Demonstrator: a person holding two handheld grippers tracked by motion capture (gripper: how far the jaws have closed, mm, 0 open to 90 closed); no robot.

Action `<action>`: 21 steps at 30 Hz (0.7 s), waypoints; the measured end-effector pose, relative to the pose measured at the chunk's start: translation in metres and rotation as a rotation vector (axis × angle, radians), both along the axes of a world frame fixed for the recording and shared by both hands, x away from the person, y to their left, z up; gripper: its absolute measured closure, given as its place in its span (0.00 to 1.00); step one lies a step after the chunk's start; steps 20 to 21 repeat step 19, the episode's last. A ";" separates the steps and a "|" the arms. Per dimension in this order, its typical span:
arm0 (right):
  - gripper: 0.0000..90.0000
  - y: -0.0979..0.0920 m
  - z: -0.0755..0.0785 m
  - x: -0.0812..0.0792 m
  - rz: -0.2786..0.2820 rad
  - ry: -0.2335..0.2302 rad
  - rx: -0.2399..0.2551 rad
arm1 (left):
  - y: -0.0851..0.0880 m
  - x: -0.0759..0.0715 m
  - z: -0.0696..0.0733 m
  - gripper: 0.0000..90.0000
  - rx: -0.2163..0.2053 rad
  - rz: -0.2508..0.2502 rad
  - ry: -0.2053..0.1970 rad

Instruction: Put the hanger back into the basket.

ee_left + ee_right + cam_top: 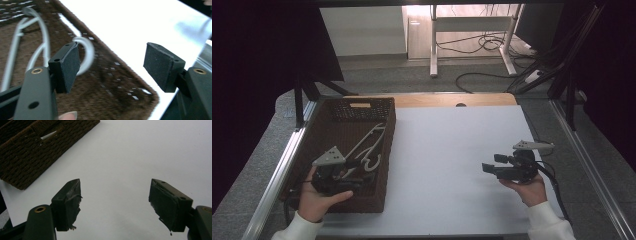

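Our left gripper hangs over the basket with the white hangers.

From above, we hold the left gripper (343,176) low in the basket (384,150), hangers (368,145) just past its fingers. Left gripper view: fingers (66,66) wide apart, empty, a hook behind one. Right gripper view: right gripper (115,202) released over the table (140,150).

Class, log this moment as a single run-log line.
left gripper: open, over basket, near white hangers | right gripper: open, empty, above table
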State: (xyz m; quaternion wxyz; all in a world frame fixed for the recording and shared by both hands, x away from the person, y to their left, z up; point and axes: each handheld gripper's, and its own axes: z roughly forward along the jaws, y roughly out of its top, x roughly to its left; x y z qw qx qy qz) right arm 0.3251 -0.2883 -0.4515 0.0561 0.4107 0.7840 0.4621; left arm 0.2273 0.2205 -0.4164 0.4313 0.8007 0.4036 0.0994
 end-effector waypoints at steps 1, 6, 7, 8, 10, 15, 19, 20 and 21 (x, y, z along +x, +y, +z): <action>0.28 -0.001 0.000 -0.001 -0.003 0.001 0.000 | -0.002 -0.001 -0.002 0.32 -0.010 -0.008 0.001; 0.28 -0.004 0.002 -0.004 0.010 -0.020 0.018 | -0.009 -0.002 -0.010 0.32 -0.004 -0.030 0.013; 0.28 -0.004 0.002 -0.005 0.016 -0.032 0.023 | -0.009 -0.001 -0.011 0.32 -0.007 -0.034 0.016; 0.28 -0.004 0.003 -0.005 0.020 -0.036 0.025 | -0.009 -0.001 -0.011 0.32 -0.009 -0.033 0.017; 0.28 -0.004 0.003 -0.006 0.021 -0.043 0.023 | -0.009 0.000 -0.010 0.32 -0.016 -0.030 0.013; 0.27 -0.003 0.003 -0.008 0.024 -0.067 -0.005 | -0.007 0.001 -0.010 0.32 -0.013 -0.019 0.005; 0.25 -0.002 0.003 -0.009 0.022 -0.080 -0.019 | -0.009 0.001 -0.012 0.32 -0.010 -0.011 0.006; 0.25 -0.002 0.003 -0.009 0.022 -0.080 -0.019 | -0.009 0.001 -0.012 0.32 -0.010 -0.011 0.006; 0.25 -0.002 0.003 -0.009 0.022 -0.080 -0.019 | -0.009 0.001 -0.012 0.32 -0.010 -0.011 0.006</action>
